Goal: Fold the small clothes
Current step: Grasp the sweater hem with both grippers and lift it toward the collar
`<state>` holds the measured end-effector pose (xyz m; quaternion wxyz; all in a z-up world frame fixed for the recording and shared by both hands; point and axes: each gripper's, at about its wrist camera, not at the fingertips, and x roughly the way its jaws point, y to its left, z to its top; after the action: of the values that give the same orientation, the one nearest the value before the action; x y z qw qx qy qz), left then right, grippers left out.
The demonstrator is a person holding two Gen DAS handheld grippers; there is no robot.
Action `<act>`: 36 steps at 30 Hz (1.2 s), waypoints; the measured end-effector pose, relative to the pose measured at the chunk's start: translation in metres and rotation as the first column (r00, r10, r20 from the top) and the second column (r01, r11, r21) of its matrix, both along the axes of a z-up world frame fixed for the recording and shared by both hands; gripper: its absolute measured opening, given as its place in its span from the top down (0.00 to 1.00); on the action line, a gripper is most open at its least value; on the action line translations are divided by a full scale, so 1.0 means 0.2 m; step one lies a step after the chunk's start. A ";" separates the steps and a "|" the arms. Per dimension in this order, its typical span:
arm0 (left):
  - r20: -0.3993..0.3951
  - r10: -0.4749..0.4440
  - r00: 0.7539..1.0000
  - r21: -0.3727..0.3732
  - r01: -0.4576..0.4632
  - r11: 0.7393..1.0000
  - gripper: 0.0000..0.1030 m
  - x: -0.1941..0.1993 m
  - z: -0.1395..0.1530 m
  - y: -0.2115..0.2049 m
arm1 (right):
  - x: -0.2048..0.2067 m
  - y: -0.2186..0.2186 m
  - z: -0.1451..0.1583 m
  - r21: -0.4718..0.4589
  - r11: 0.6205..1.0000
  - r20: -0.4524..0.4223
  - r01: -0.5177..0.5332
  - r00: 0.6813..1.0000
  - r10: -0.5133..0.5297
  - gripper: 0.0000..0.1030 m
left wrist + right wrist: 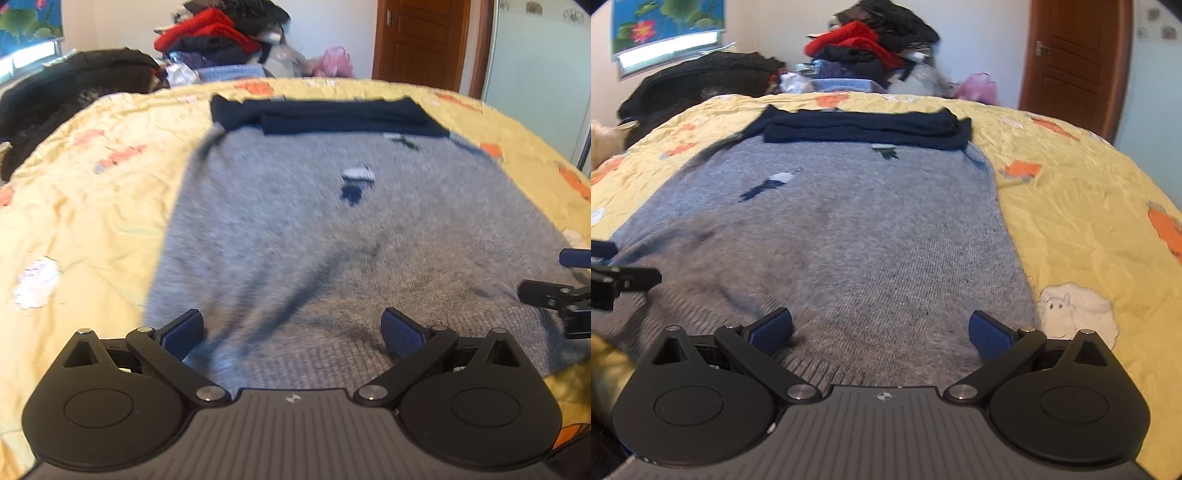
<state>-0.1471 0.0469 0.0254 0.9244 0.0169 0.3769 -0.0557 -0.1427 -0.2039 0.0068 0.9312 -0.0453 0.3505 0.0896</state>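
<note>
A small grey knit sweater [332, 229] lies flat on the yellow bedspread [92, 206], its navy sleeves [332, 118] folded across the far end. It also shows in the right wrist view [831, 240], with the navy sleeves [864, 129] at the far end. My left gripper [293, 332] is open over the ribbed hem on the left part. My right gripper [881, 332] is open over the hem on the right part. Each gripper shows at the edge of the other's view: the right gripper [565, 295], the left gripper [613, 277].
The bedspread [1089, 221] has orange and white animal patches. A pile of red and dark clothes [871, 48] stands behind the bed, and a black garment [701, 81] lies at the back left. A wooden door [1075, 55] is at the back right.
</note>
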 end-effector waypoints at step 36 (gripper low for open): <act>-0.284 -0.086 0.955 -0.682 -0.138 0.718 0.09 0.10 -0.06 0.58 | -0.01 -0.74 -0.10 0.664 0.723 -0.459 0.193 0.868 0.189 0.88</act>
<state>-0.1273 0.1636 0.0144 0.7964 -0.3451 0.4623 -0.1817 -0.1438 -0.3526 -0.0136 0.7574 0.3297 0.5184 0.2211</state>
